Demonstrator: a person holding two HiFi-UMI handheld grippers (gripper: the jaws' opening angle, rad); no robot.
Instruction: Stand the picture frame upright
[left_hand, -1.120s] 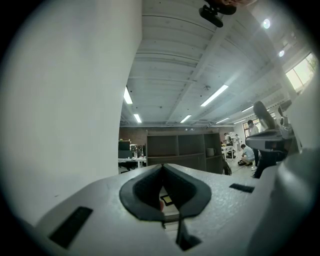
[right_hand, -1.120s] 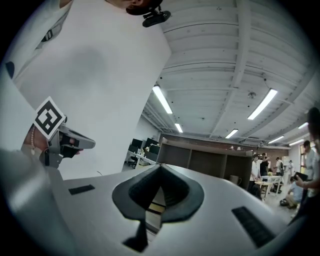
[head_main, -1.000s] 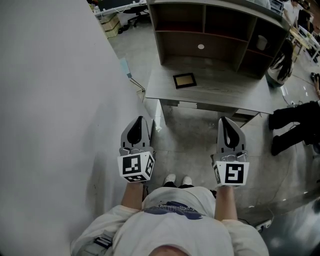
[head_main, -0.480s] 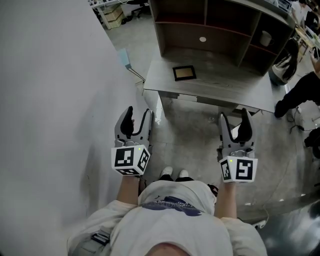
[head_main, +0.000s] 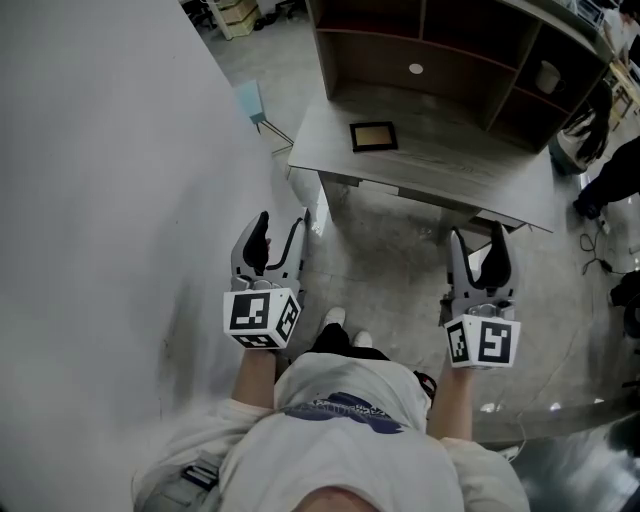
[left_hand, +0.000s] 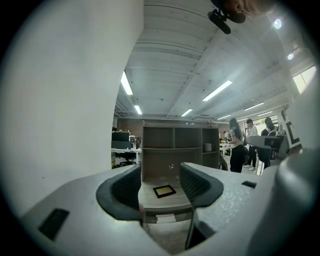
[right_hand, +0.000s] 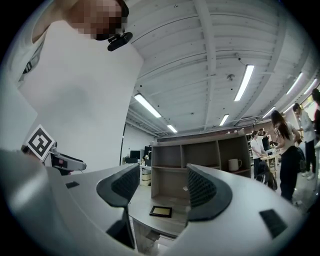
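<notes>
The small dark picture frame with a gold middle (head_main: 373, 136) is seen lying flat on the grey wooden desk with shelves (head_main: 450, 175), towards its left side. It is well apart from both grippers. The jaws of the left gripper (head_main: 281, 225) have just been opened, and so have those of the right gripper (head_main: 477, 240). Both are spread wide, and nothing is held between them. The frame has not been stood up yet.

The frame is thin and flat, so it could be pushed along the desk instead of being lifted. It could be dropped if only a corner is pinched. If it is let go while leaning too far, it may be tipped flat again. Whether a back stand is there cannot be seen.
</notes>
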